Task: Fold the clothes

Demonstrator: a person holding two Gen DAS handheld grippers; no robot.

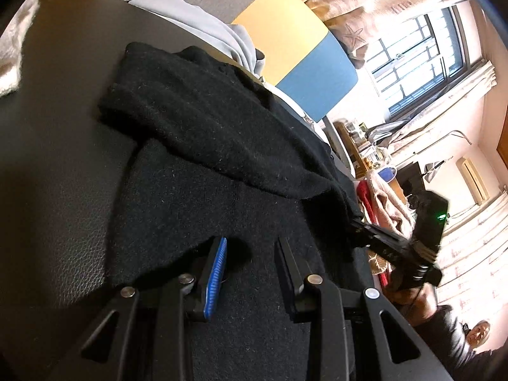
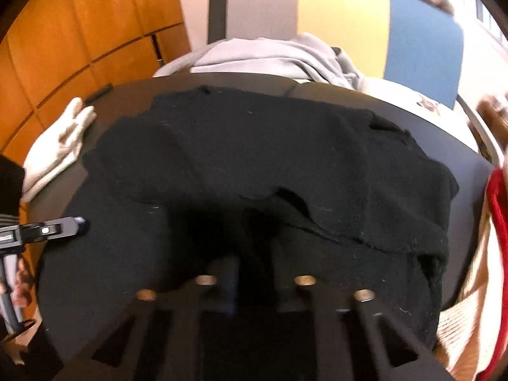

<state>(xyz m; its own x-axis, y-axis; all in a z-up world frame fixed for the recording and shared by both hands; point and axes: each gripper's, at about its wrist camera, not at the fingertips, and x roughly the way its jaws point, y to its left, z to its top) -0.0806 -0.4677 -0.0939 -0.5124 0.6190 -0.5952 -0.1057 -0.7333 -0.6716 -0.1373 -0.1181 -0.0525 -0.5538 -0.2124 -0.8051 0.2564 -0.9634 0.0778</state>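
A black knit sweater (image 1: 203,146) lies on the dark table (image 1: 57,171), with one part folded over the rest; it also shows in the right wrist view (image 2: 254,152). My left gripper (image 1: 250,247) is open just above the sweater's near edge, holding nothing. My right gripper (image 2: 254,263) is open over the sweater's near edge; its fingers are dark and blurred. The right gripper also shows in the left wrist view (image 1: 397,247) at the sweater's far side. The left gripper shows at the left edge of the right wrist view (image 2: 63,223).
A folded white garment (image 2: 60,149) lies at the table's left. A grey garment (image 2: 270,57) lies behind the table, before a grey, yellow and blue panel (image 2: 343,22). A red and beige garment (image 2: 489,254) lies at the right. Wooden cabinets (image 2: 79,38) stand left.
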